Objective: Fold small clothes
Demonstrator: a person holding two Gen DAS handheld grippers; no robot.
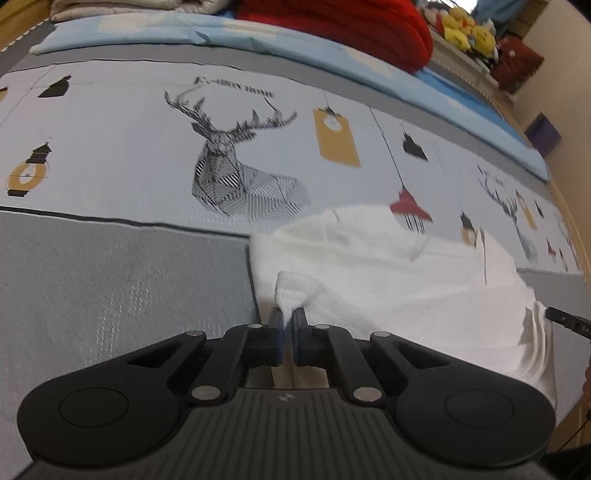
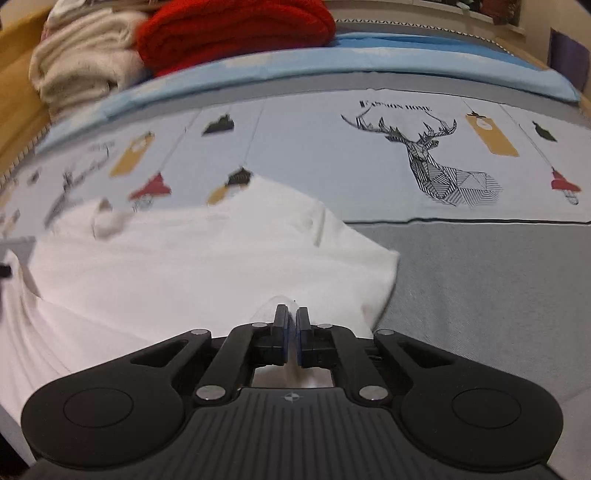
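Observation:
A small white garment (image 1: 388,266) lies spread on the printed bedspread, its near edge hanging toward me. My left gripper (image 1: 289,314) is shut on a bunched fold at the garment's near left corner. In the right wrist view the same white garment (image 2: 192,258) fills the left and middle. My right gripper (image 2: 292,312) is shut on a pinch of its near right edge. The tip of the right gripper (image 1: 569,321) shows at the right rim of the left wrist view, against the cloth.
The bedspread (image 1: 122,155) has deer and lantern prints and a grey band (image 2: 487,280) in front. A light blue sheet (image 2: 332,62) lies behind, with a red knit pile (image 2: 236,29), a cream folded blanket (image 2: 81,59) and yellow plush toys (image 1: 469,33) at the back.

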